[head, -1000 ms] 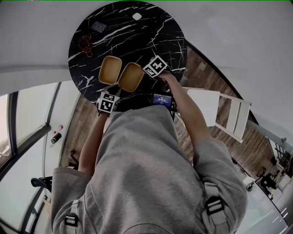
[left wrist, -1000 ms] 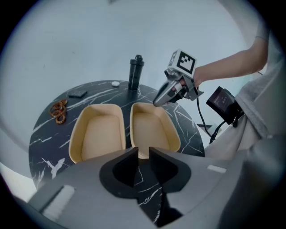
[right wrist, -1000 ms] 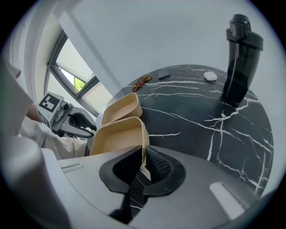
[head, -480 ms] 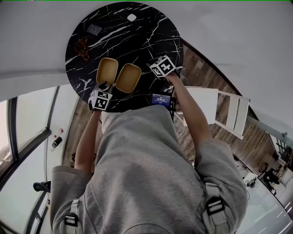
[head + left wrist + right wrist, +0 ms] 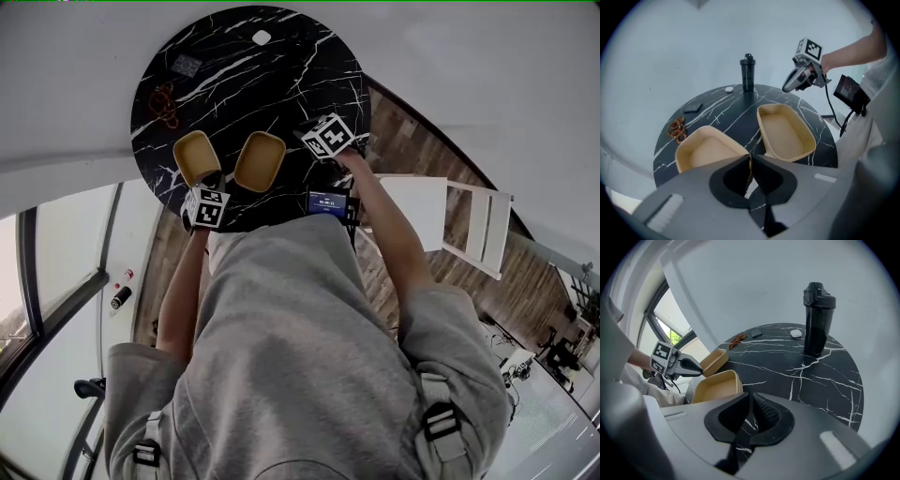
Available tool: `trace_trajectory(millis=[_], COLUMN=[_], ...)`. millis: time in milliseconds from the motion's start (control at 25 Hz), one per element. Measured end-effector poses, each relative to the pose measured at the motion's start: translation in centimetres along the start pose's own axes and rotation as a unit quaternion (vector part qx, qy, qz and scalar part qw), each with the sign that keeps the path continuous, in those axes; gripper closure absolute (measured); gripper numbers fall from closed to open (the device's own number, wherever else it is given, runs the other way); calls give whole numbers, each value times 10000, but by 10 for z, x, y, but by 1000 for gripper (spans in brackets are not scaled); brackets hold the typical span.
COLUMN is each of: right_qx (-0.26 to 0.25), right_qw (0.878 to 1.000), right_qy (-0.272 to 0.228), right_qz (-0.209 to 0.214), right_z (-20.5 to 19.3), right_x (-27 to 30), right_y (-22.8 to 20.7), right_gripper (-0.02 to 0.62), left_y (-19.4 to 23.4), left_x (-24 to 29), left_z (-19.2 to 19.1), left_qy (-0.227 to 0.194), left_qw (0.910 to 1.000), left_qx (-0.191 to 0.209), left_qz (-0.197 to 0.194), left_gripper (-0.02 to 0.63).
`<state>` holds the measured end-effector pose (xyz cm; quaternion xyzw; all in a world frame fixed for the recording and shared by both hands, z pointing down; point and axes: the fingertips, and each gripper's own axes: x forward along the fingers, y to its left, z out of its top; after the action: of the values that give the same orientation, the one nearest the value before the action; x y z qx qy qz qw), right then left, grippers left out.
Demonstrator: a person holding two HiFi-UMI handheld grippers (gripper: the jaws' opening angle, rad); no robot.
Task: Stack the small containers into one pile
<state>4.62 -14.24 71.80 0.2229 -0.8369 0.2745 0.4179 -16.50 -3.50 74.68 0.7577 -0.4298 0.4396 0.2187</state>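
Clamping L gripper (image 5: 750, 158), jaws just having been closing, onto thin rim of tan, smooth, rounded-rectangular container (image 5: 705, 151) on round black white-veined marble table (image 5: 717, 115). Sitting just beside: twin tan container (image 5: 785, 131). Hovering R gripper (image 5: 750, 397) over table, jaws together, empty.

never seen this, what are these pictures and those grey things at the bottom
A person holds a two-jaw gripper in each hand; the grey shapes are their jaws. One picture comes from a head camera looking down, the others from cameras on each gripper. The round black marbled table carries two tan rectangular containers, a black bottle and brown beads. The left gripper has just been closing its jaws and pinches the left tan container's rim; the right gripper is shut, empty.
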Motion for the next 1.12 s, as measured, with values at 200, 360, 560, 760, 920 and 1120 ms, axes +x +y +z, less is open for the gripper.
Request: trace_trajectory(millis=[200,360,560,760,920,1120], right_qx=[0,10,1,-92,-183,-126], right_qw=[9999,9997,9988,9984,9985,9989], right_qy=[-101,-225,-480,-526,-498,-424], right_qz=[-9,73,136,159,128,135], right_z=[5,12,31,38,35,28], right_x=[-2,-5,-15,-17,-19,-15], right_y=[1,7,15,21,25,25], right_gripper=[558,558,558,558,558,558], left_y=[4,-11,-49,-79,-101,-107], left_x=[-27,-48,-68,-59,-61,-62], left_z=[38,64,93,93,89,85], left_qy=[-695,-1065,-1395,-1335,-1284,-1267], left_qw=[9972,9929,9833,9777,9713,9658], left_qx=[250,516,1132,1453,1561,1690], left_qz=[153,76,-293,-719,-1254,-1503], left_gripper=[594,594,594,594,594,594])
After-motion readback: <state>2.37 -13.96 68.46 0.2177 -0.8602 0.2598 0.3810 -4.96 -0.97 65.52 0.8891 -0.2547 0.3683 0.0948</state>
